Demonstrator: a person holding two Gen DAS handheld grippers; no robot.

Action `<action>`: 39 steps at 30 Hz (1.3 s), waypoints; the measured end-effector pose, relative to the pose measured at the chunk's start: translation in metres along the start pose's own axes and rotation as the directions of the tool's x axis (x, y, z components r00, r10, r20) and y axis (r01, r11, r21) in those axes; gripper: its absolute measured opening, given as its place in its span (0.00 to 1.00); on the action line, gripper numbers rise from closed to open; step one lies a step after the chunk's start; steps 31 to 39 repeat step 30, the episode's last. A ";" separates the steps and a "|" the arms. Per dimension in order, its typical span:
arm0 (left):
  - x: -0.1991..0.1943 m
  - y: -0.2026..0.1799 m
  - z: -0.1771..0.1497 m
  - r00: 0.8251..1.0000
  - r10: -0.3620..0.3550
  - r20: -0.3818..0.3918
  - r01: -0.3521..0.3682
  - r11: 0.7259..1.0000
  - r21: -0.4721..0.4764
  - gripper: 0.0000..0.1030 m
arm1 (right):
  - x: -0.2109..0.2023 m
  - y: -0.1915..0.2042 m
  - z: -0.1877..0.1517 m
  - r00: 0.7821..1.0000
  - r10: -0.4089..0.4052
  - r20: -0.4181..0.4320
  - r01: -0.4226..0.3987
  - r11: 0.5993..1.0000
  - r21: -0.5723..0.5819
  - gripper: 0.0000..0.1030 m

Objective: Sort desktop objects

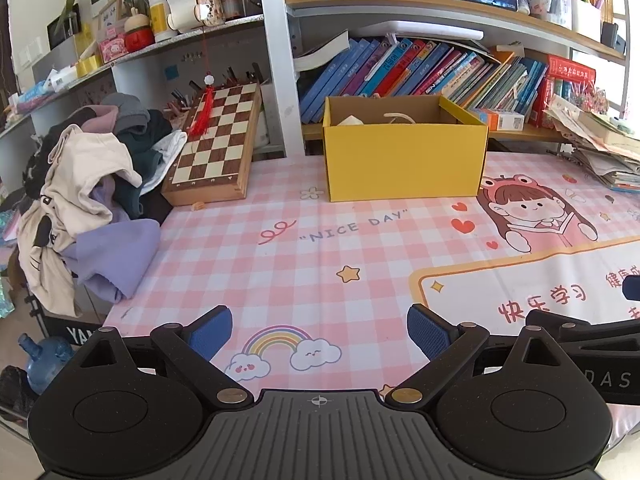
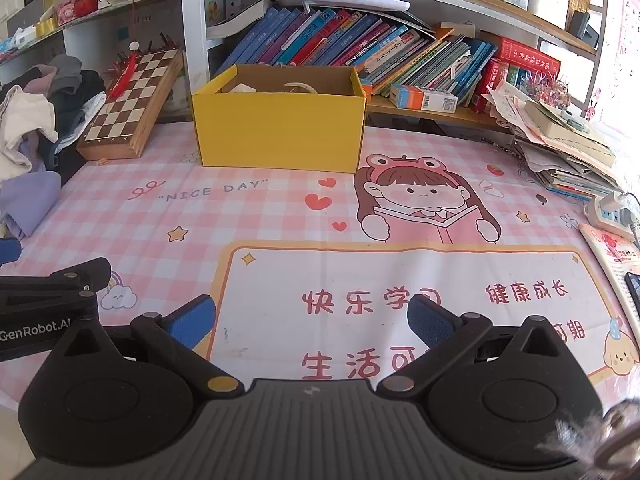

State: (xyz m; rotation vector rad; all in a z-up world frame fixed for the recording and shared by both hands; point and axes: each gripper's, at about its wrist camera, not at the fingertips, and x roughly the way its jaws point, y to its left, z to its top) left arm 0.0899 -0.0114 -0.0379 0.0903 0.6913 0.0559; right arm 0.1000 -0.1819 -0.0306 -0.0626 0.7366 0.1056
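I see both the left gripper [image 1: 319, 332] and right gripper [image 2: 312, 320] with jaws wide and empty above the desk mat's [image 1: 280, 264] near edge, the yellow box [image 1: 404, 160] well ahead at its far edge.

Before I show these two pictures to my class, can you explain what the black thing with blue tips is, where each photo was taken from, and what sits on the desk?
Each picture comes from a camera on a hand-held gripper, looking out along its two blue-tipped jaws. One shows the left gripper, the other the right gripper. Both are open and hold nothing. On the pink checked desk mat stand a yellow box, a chessboard leaning behind a clothes pile, and a paper stack. Books fill the shelf behind.
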 end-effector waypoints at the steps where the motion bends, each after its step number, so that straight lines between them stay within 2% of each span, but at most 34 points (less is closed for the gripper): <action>1: 0.000 0.001 0.000 1.000 -0.001 0.000 0.001 1.000 -0.001 0.93 | 0.000 0.000 0.000 1.000 -0.001 0.000 0.001 1.000 -0.001 1.00; 9: 0.002 0.009 -0.001 0.999 -0.038 -0.037 0.036 0.998 -0.058 0.93 | -0.002 0.003 -0.002 1.000 -0.008 -0.001 0.008 1.000 -0.002 1.00; 22: -0.001 0.009 -0.008 0.997 -0.046 -0.056 0.043 0.998 -0.050 0.93 | -0.006 0.003 -0.007 1.000 -0.009 -0.010 0.009 1.000 0.008 1.00; 27: -0.001 0.015 -0.009 0.995 -0.074 -0.063 0.068 0.993 -0.098 0.93 | -0.007 0.003 -0.008 1.000 -0.009 -0.016 0.009 1.000 0.001 1.00; 39: -0.001 0.012 -0.009 0.996 -0.061 -0.064 0.056 0.995 -0.087 0.93 | -0.007 0.002 -0.010 1.000 -0.011 -0.023 0.011 1.000 -0.006 1.00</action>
